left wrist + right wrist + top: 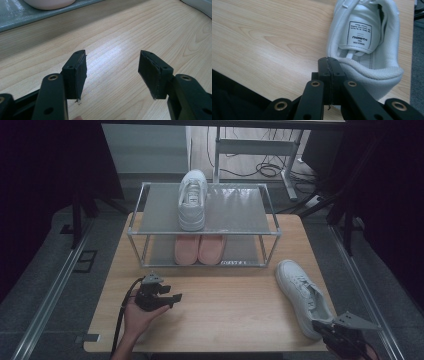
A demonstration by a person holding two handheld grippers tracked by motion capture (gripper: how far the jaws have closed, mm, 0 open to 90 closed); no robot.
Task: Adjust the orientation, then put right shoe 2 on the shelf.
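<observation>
On the table (220,315), the left gripper (112,72) gaped empty; the right gripper (329,62), jaws pressed together, touched the shoe's (372,37) heel collar.

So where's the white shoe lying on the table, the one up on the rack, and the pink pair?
white shoe on the table (302,292), high view, on its laces.
white shoe on the rack (192,202), high view, on its tongue.
pink pair (199,250), high view, where the two shoes meet.

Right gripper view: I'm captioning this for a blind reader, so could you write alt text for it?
The right gripper, jaws shut together with nothing between them, sits at the heel collar of a white sneaker lying on a light wooden table. A printed label shows on the shoe's tongue.
</observation>
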